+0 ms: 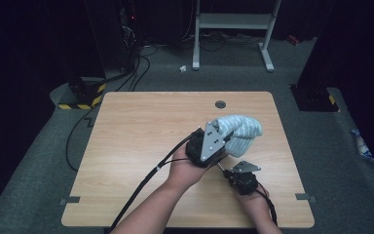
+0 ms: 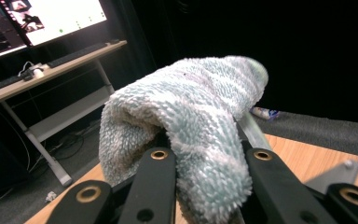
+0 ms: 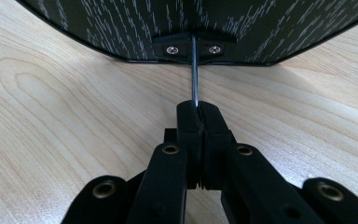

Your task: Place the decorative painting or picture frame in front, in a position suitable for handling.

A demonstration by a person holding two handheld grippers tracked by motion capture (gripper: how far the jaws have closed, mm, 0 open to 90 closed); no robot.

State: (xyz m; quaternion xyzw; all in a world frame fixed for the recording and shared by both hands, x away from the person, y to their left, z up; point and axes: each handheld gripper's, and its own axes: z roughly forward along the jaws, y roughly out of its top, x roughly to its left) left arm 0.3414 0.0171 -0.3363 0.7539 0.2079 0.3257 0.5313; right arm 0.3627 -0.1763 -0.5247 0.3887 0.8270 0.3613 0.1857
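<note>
Black jaws of the right gripper (image 3: 199, 109) sat closest to the lens in the right gripper view, pressed together on a thin metal rod (image 3: 194, 70) w/ no gap btwn the pads. The rod ran up to a small bracket w/ two screws on a dark streaked panel (image 3: 121, 23); what that panel belonged to could not be told. The left gripper (image 2: 209, 158) was clamped on a fluffy pale-blue sock (image 2: 191, 102), a fold of pile squeezed btwn its jaws and the rest bulging up and fwd. In the high view the sock hung off the front of that gripper, above the right-centre of the table (image 1: 141, 146), prob. clear of the wood. The step in hand looked like a lift: sock carried by the left, rod pinned low by the right just beside it. The next move prob. called for a firm clamp on the soft pile, which could slip, and for the right to hold the rod steady while the sock was brought to it or set down. As for views: the high view gave the layout, i.e. both forearms close together near the table's near edge. The left gripper view gave the sock's texture plus a lit monitor (image 2: 51, 18) on a side desk (image 2: 51, 63). The right gripper view gave the rod, screws and wood grain.
</note>
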